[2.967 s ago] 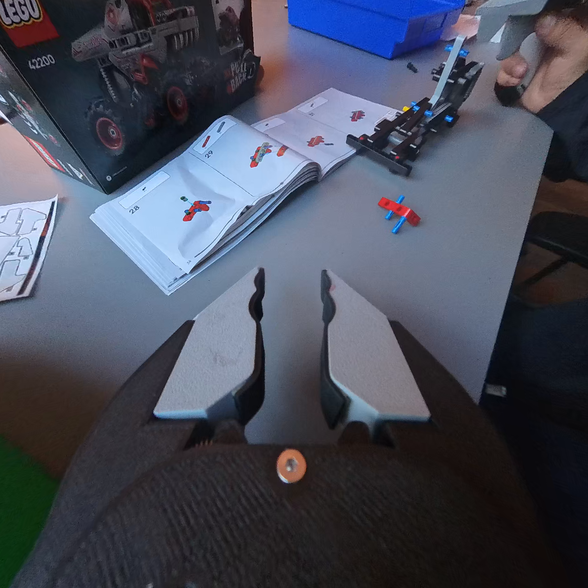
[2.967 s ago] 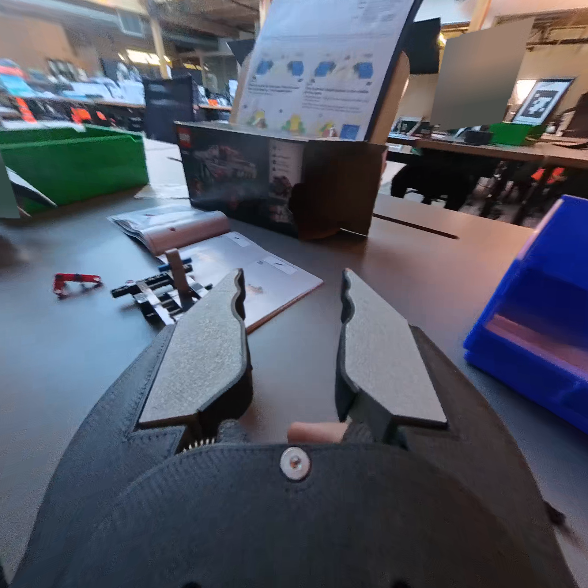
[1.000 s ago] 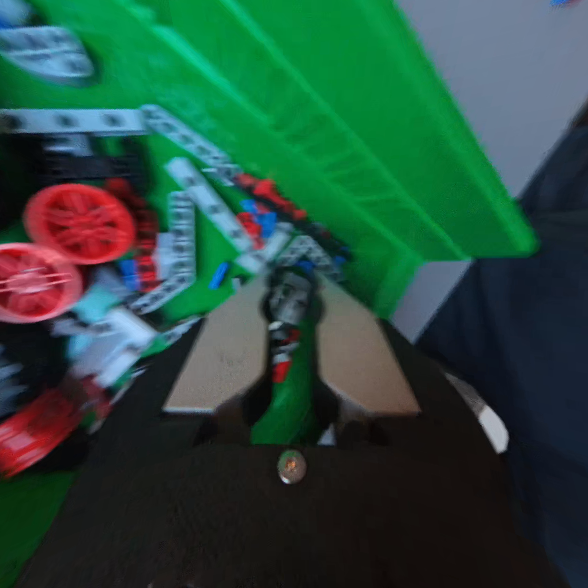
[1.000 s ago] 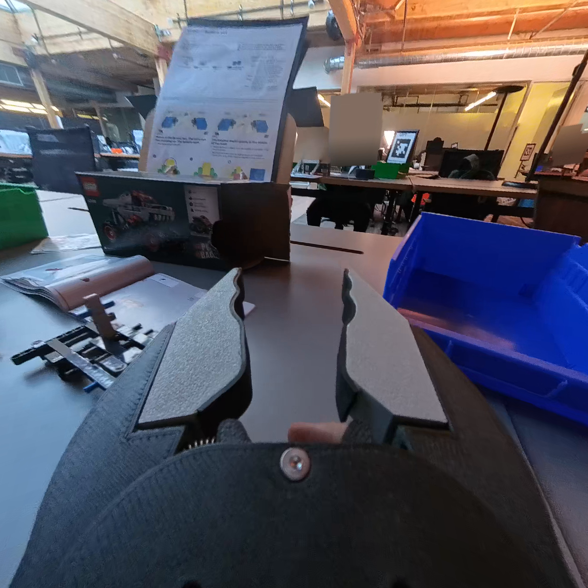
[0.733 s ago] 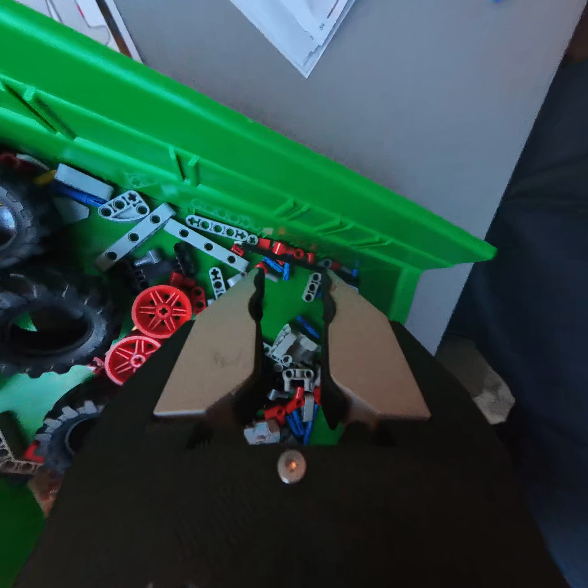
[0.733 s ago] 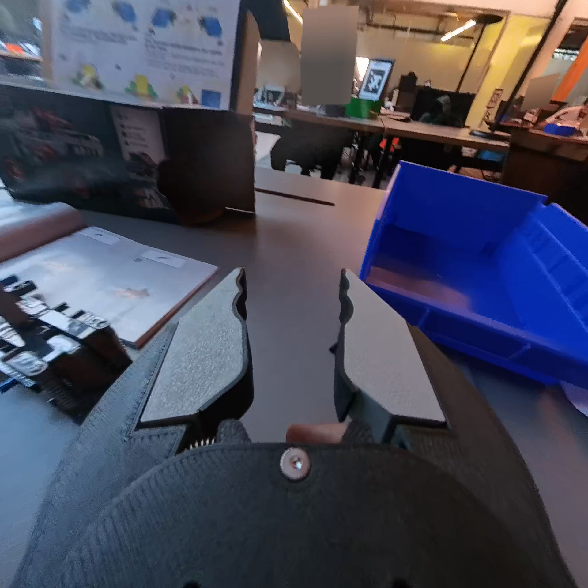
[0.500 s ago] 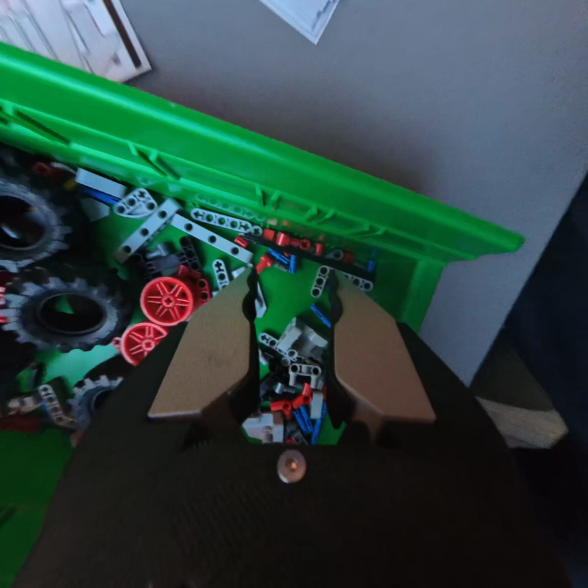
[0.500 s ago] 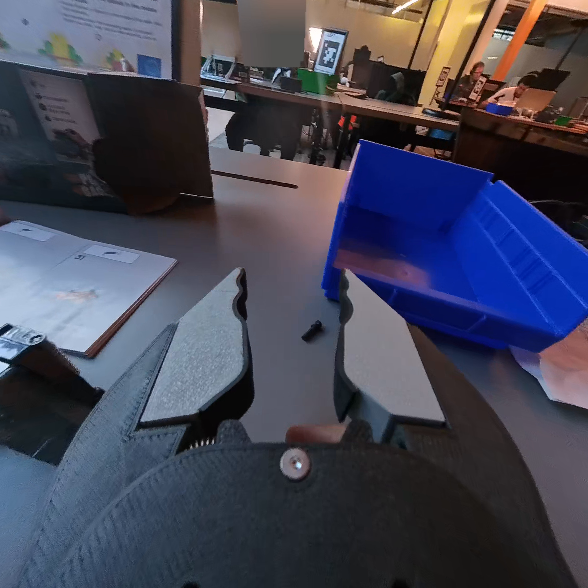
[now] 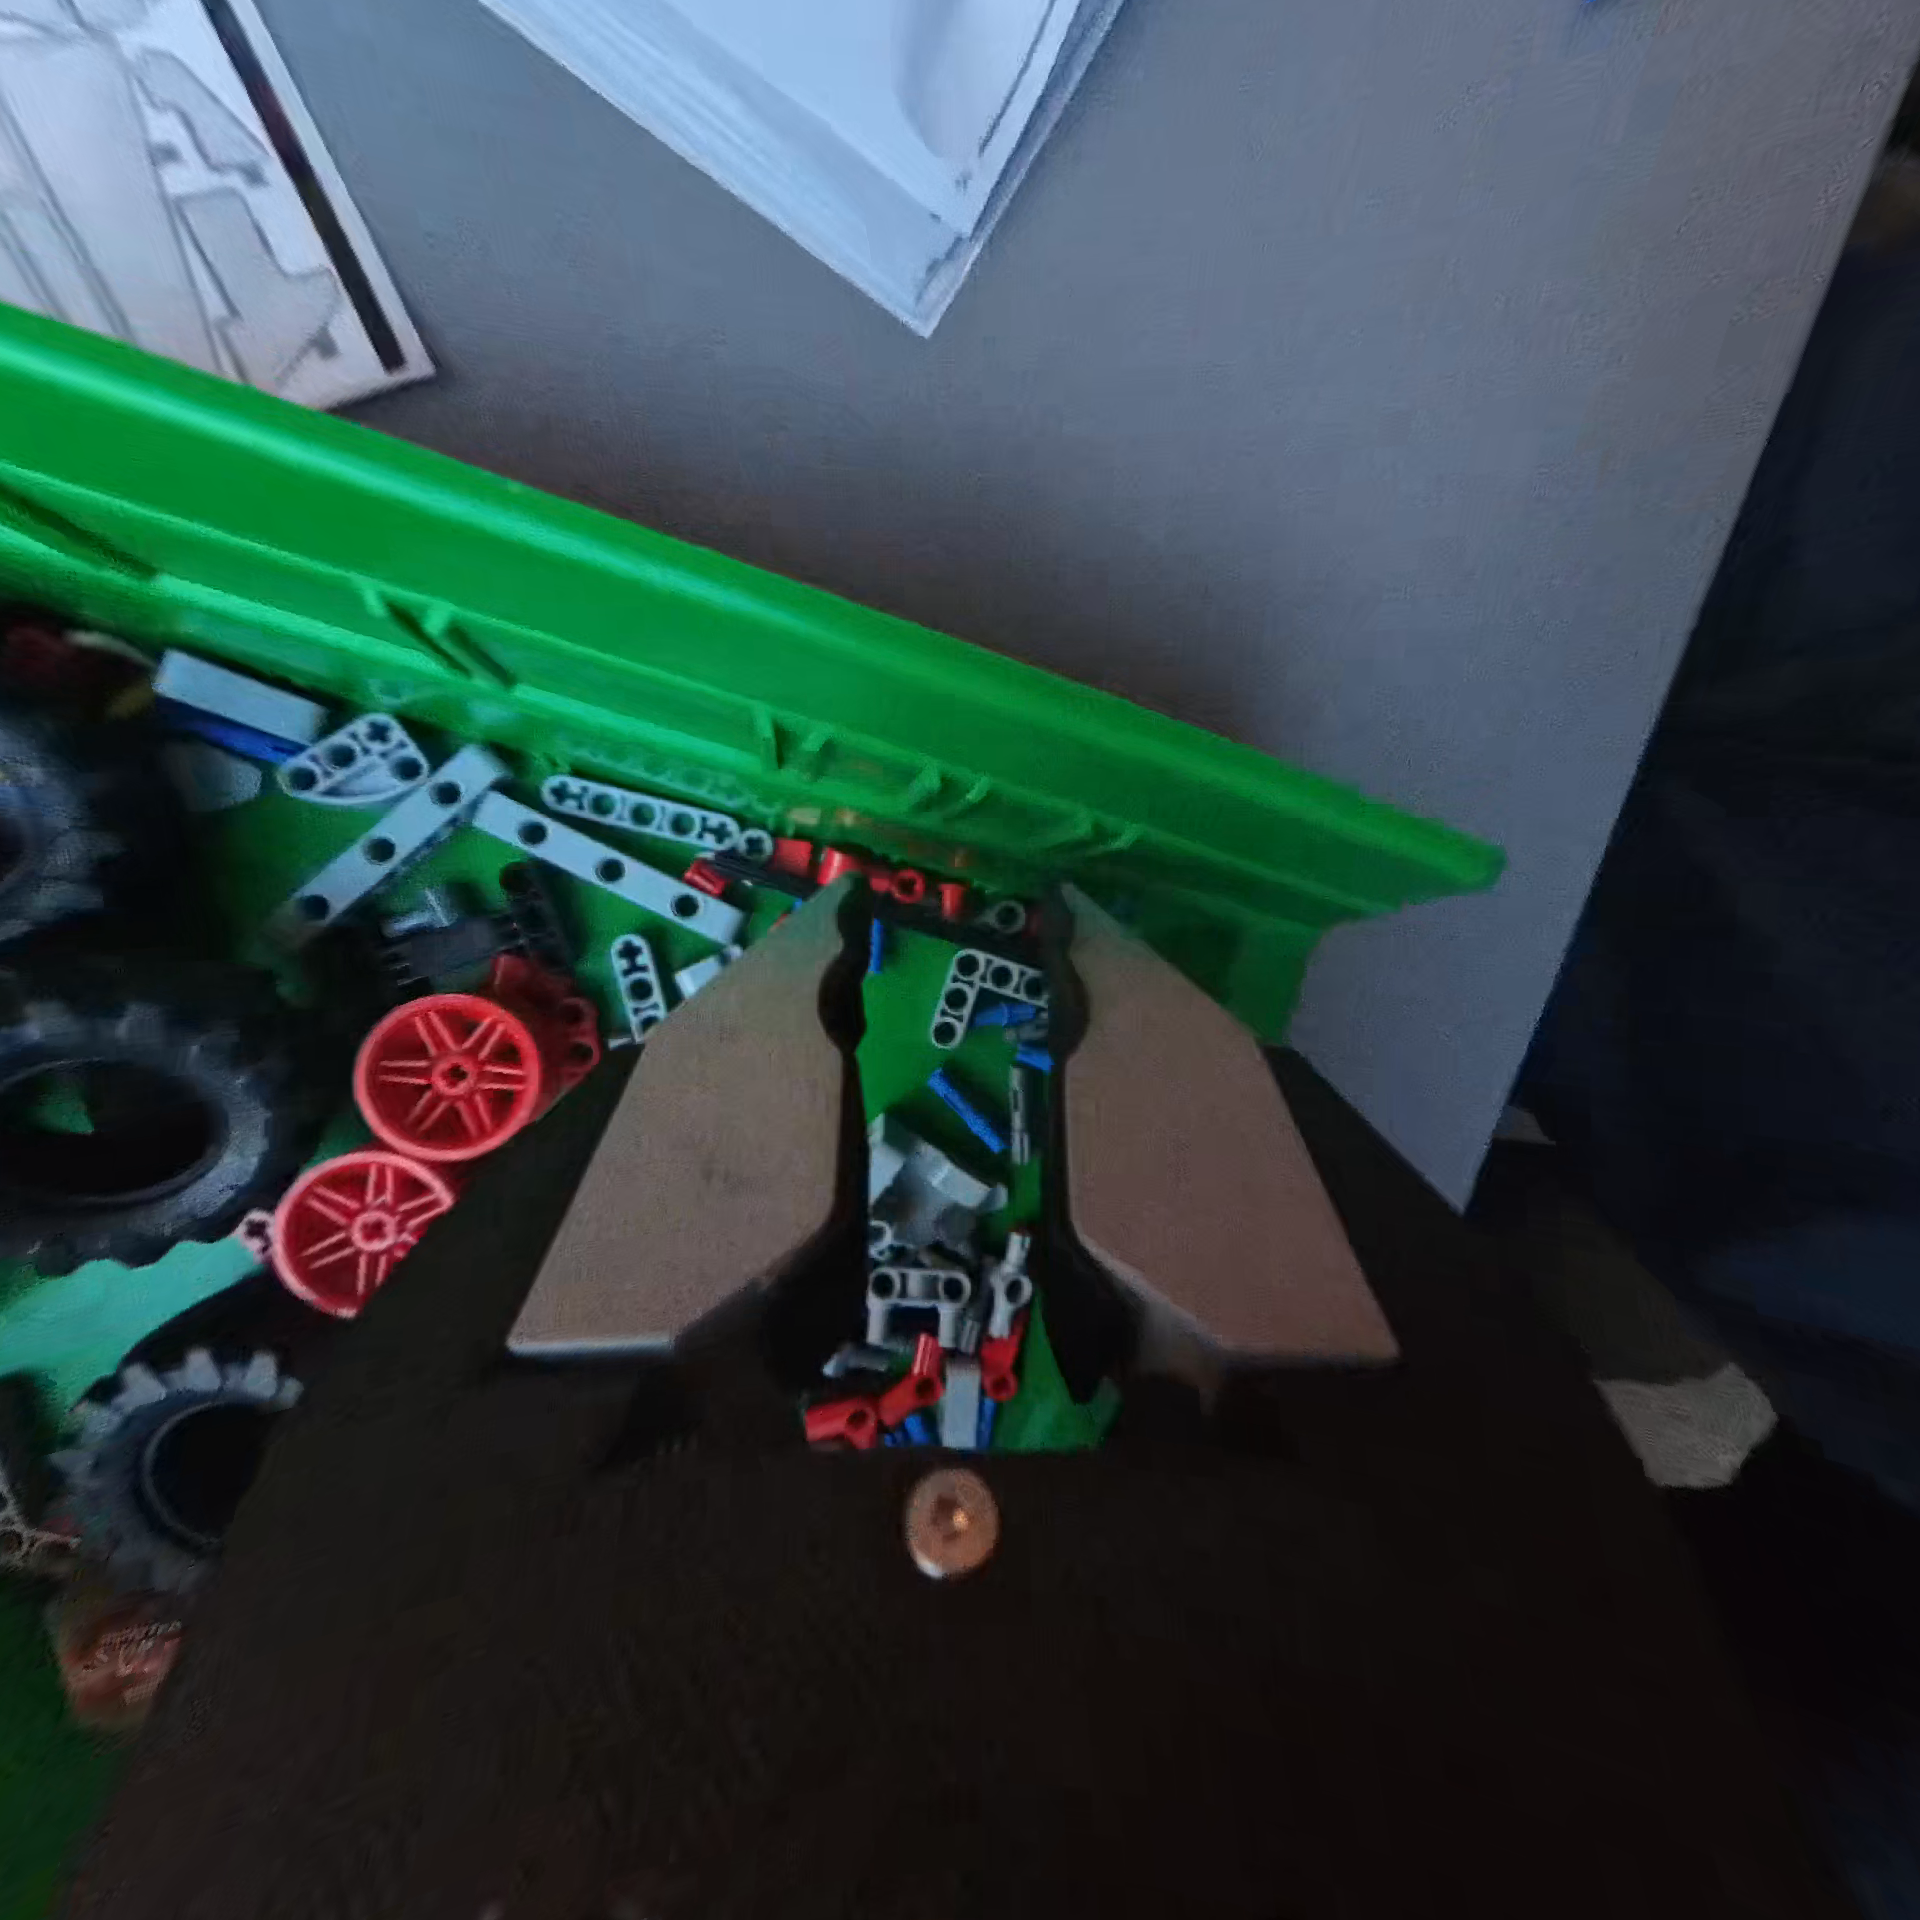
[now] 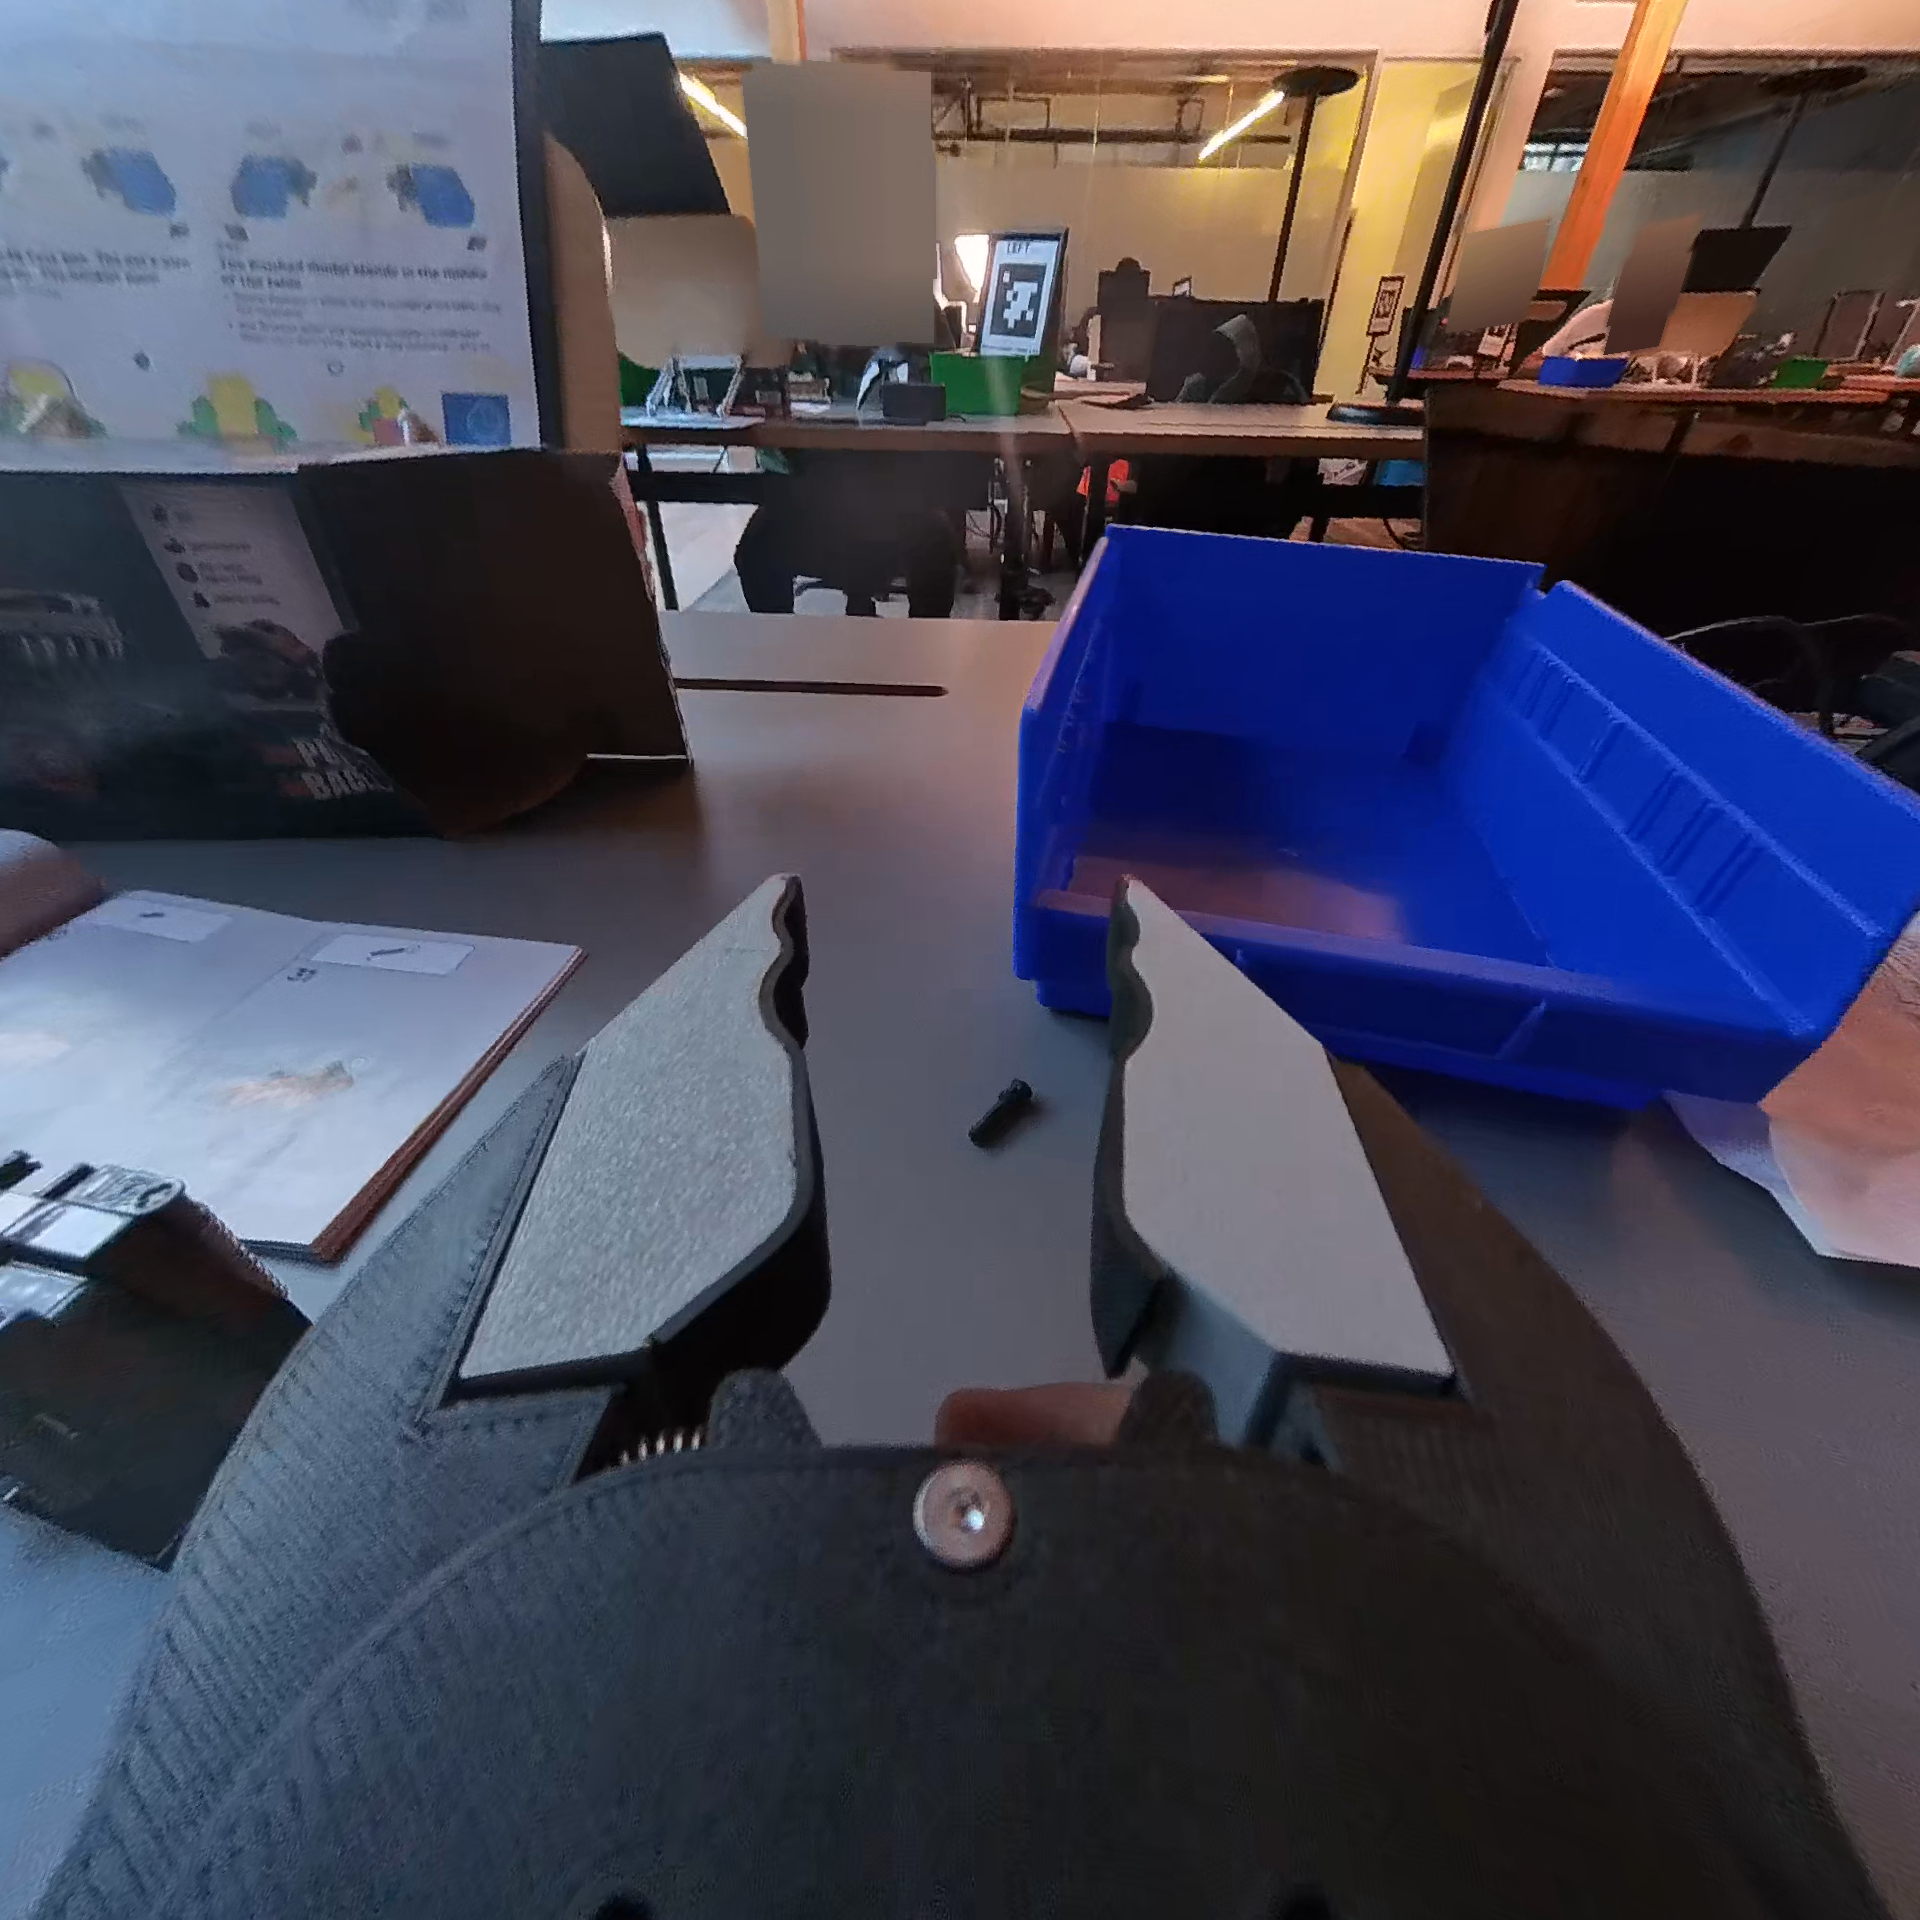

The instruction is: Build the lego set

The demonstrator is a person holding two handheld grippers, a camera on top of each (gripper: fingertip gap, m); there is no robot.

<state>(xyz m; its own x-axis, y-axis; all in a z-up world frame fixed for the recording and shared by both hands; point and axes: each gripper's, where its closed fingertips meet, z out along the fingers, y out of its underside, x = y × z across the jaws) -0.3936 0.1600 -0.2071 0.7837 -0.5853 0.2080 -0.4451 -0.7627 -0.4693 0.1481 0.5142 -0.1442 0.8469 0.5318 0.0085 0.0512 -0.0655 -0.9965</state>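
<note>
Two grippers in play, both with jaws apart and nothing between them. Our left gripper [image 9: 951,914] hangs over the near corner of the green bin [image 9: 727,665], fingertips close above the loose parts. Directly between the fingers we see a small grey L-shaped beam [image 9: 977,995], blue pins [image 9: 961,1107], and lower down a cluster of grey connectors [image 9: 920,1205] mixed with red connectors [image 9: 883,1392]. Off to the side lie long grey beams [image 9: 613,868], two red wheel hubs [image 9: 447,1075] and black tyres [image 9: 114,1101]. A corner of the instruction booklet [image 9: 883,114] shows on the grey table [image 9: 1351,520] beyond the bin wall.

Our right gripper [image 10: 956,914] rests low over the table, aimed at a single black pin [image 10: 1001,1110] lying just short of the empty blue bin [image 10: 1455,831]. The part-built black chassis [image 10: 94,1268] sits at the left edge, touching the open booklet; the set's box [image 10: 312,644] stands behind.

Step in hand, as we judge it: picking the next piece from the bin. Which piece is meant we cannot tell. Next move calls for lowering the left fingers around one part only; the pile is dense, so neighbours may come up with it. The view is somewhat blurred, so we would steady first. The black pin is well placed for a right-side pinch if wanted.
</note>
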